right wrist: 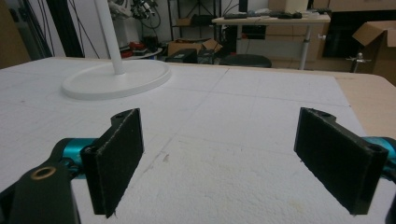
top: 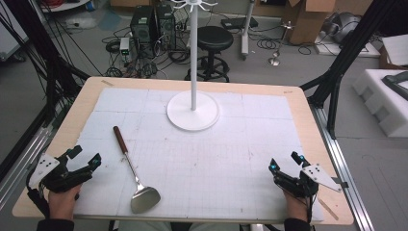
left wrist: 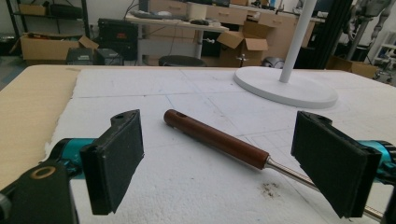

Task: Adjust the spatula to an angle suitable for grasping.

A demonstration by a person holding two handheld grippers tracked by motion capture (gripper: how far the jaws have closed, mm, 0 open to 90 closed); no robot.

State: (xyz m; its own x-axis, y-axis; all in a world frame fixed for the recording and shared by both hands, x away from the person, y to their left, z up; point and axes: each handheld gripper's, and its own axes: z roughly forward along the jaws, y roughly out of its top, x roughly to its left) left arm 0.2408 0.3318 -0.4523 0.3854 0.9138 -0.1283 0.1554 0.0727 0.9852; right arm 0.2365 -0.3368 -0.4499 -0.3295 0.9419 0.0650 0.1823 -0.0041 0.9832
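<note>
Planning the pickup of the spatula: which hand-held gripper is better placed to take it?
Left. The left hand-held gripper sits open just beside the spatula, whose brown handle lies ahead of its jaws. The right hand-held gripper, also open, is across the table.

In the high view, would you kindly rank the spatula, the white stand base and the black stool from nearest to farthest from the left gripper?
From the left gripper:
1. Spatula, just to its right on the white mat.
2. White stand base, mid-table toward the far edge.
3. Black stool, on the floor beyond the table.
</note>
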